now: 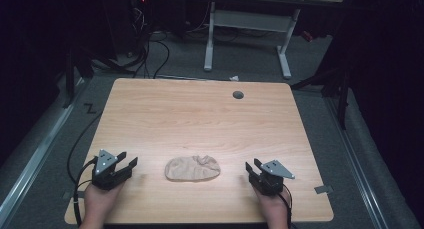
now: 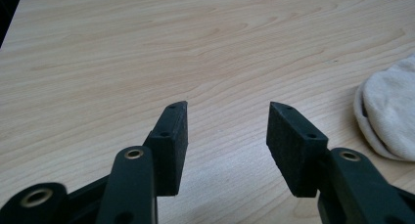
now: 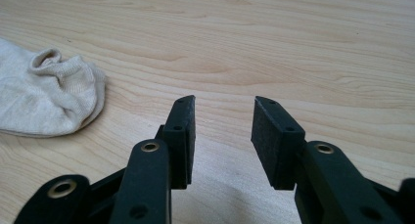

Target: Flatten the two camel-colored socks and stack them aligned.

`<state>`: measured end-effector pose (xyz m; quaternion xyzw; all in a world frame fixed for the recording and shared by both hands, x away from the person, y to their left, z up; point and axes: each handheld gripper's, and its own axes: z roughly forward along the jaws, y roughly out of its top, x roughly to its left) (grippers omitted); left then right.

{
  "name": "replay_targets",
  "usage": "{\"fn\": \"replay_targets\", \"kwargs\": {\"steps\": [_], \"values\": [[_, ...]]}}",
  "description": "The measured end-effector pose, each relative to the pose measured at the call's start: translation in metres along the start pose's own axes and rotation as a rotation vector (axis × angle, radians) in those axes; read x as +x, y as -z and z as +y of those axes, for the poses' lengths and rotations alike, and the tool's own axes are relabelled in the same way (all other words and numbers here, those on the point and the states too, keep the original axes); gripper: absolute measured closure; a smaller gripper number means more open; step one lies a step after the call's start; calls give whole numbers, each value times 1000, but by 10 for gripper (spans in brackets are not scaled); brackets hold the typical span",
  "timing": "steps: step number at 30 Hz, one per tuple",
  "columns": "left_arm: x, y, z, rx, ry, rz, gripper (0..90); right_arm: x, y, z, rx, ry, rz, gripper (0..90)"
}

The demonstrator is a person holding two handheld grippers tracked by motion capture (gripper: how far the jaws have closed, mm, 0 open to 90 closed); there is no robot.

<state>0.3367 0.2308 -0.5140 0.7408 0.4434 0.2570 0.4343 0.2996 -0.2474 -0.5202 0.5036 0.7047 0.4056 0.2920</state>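
The beige sock [image 1: 192, 168] lies bunched on the wooden surface [image 1: 200, 114] — at about 6 o'clock, between both grippers. The left gripper [image 1: 129, 159] and right gripper [image 1: 251, 165] have jaws open, holding nothing. Nothing looks started yet — the sock waits untouched.

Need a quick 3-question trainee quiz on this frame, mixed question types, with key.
1. True or false: the left tongs grip the beige sock.
2. The sock lies: A) between both tongs, B) at the table's far edge, C) on the floor.
3. Fill in: the right tongs' jaws are ____.

Key: 1 false, both tongs stand apart from the sock; 2 A; 3 open, with nothing between them.
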Motion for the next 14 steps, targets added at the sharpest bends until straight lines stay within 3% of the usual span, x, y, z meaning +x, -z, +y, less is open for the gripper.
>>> {"fn": "replay_targets", "kwargs": {"steps": [14], "values": [[-1, 0, -4, 24, -18, 13, 496, -1, -4, 2, -5, 2, 15, 605]]}}
